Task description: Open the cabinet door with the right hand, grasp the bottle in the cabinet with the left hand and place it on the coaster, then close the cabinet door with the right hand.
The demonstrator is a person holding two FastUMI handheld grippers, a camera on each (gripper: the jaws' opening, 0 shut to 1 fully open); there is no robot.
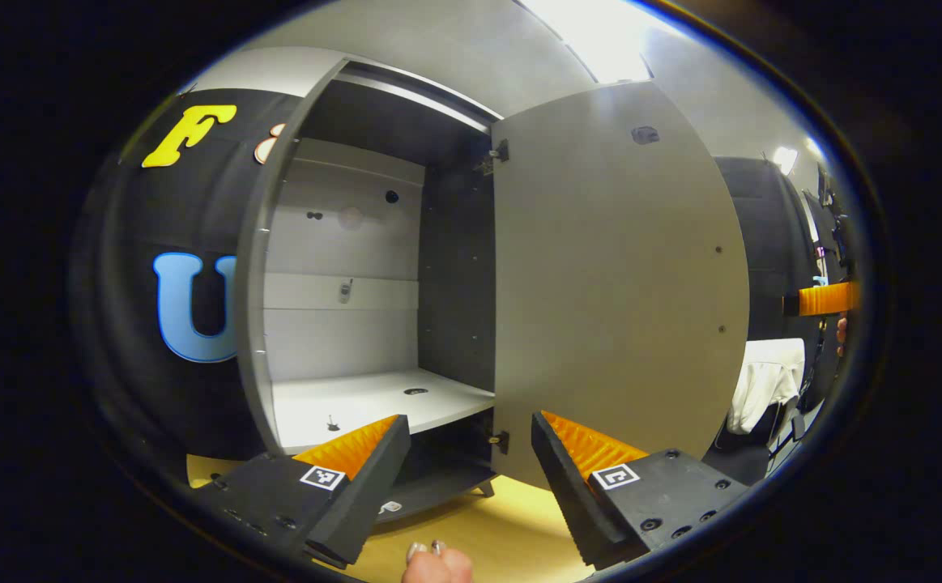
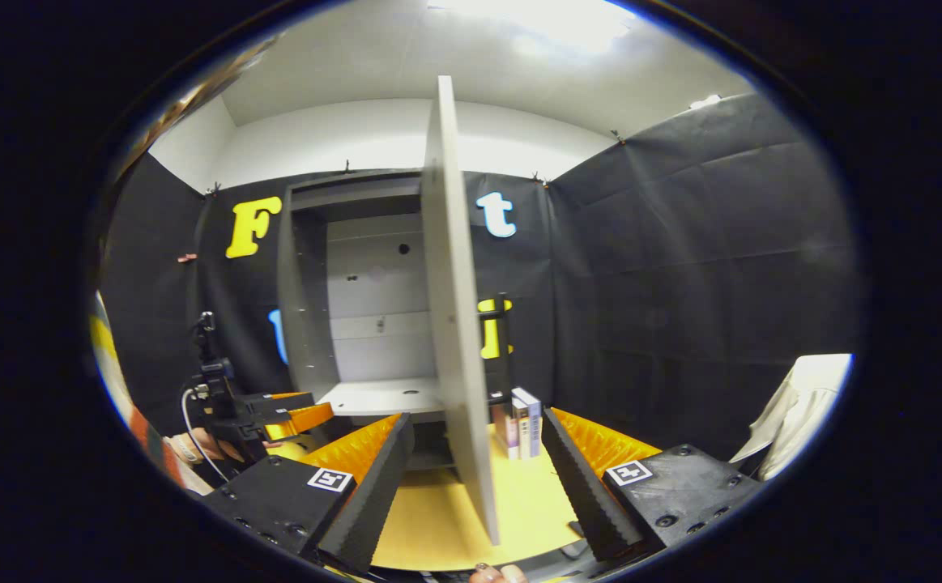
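Standing wide open, cabinet door (image 2: 456,324) edge between the spread fingers of the right claw (image 2: 477,465), left claw (image 1: 464,470) open and empty, facing the cabinet (image 1: 357,267) shelf (image 1: 373,401).

books (image 2: 522,421): a few upright on the yellow tabletop (image 2: 438,518), near the black cloth wall (image 2: 681,267) | white garment (image 2: 803,405): draped at the right edge, against that wall | ceiling light (image 2: 551,16): bright overhead
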